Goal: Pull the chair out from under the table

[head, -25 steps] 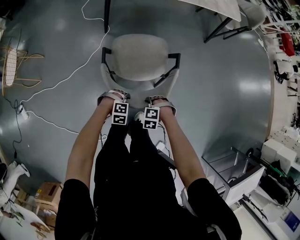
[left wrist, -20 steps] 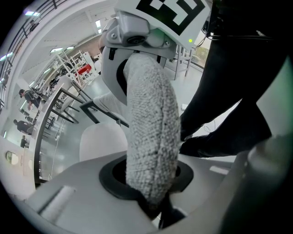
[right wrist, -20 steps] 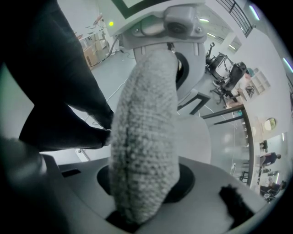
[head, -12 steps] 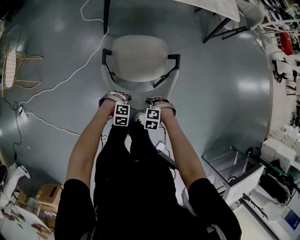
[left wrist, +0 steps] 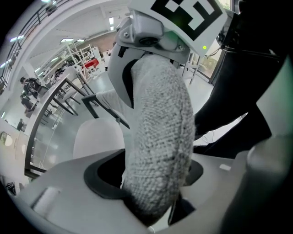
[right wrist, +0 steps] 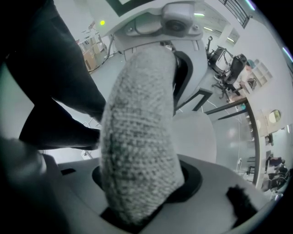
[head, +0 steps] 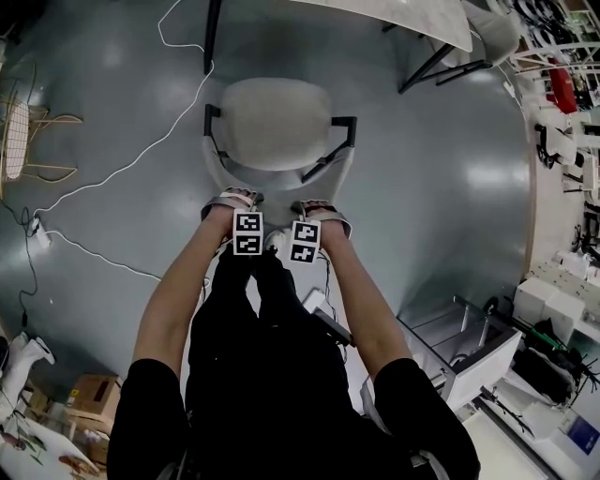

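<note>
The glossy grey floor (head: 450,187) carries a pale upholstered chair (head: 275,122) with dark armrests, standing on bare floor just short of the white table (head: 412,17), whose dark legs (head: 214,33) come down behind it. A white cable (head: 141,155) snakes across the floor from the table leg to a plug block (head: 37,230) at the left. A wire-framed seat (head: 26,131) stands at the left edge, a cardboard box (head: 89,389) at the lower left, and a white trolley (head: 473,352) at the lower right.

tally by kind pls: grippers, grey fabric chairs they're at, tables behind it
grippers: 2, left gripper, right gripper, jaws just opening around the chair back
grey fabric chair: 1
table: 1
total: 4
</note>
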The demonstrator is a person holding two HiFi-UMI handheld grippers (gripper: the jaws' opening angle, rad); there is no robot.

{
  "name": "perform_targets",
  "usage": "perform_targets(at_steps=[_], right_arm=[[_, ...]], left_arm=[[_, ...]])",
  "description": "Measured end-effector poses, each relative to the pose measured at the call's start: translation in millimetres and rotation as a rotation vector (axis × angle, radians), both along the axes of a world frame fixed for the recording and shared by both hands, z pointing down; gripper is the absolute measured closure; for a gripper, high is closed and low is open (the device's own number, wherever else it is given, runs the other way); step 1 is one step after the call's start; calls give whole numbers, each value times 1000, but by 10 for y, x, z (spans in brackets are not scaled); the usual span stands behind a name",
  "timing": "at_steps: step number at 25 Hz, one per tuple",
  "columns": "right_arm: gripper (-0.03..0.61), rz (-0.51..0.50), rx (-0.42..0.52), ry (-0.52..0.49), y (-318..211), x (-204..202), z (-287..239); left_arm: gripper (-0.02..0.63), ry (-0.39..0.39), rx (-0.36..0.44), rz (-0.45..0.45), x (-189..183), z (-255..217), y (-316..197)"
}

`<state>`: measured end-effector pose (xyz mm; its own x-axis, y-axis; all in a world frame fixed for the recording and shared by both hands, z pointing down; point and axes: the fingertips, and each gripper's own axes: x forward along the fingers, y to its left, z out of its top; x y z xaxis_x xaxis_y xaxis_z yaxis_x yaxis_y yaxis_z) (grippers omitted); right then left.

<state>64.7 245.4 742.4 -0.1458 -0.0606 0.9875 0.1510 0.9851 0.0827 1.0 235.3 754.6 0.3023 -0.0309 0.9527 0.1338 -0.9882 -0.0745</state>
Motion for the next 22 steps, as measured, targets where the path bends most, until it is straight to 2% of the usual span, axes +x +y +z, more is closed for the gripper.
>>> perform_targets(at_steps=[1,7,16,22], right_arm=[[377,5,0,0,5,8,3],[350,35,8,-2,-31,-46,4],[337,78,9,-1,-28,-35,-76],[336,112,22,-21,-45,-39,-149]], left_arm=[[330,-4,-12,-5,13,12,17],[282,5,-43,-41,-12,10,21],[284,11,-22,-28,-46,-114,66],[284,10,-3,-70,-40,-181,53]])
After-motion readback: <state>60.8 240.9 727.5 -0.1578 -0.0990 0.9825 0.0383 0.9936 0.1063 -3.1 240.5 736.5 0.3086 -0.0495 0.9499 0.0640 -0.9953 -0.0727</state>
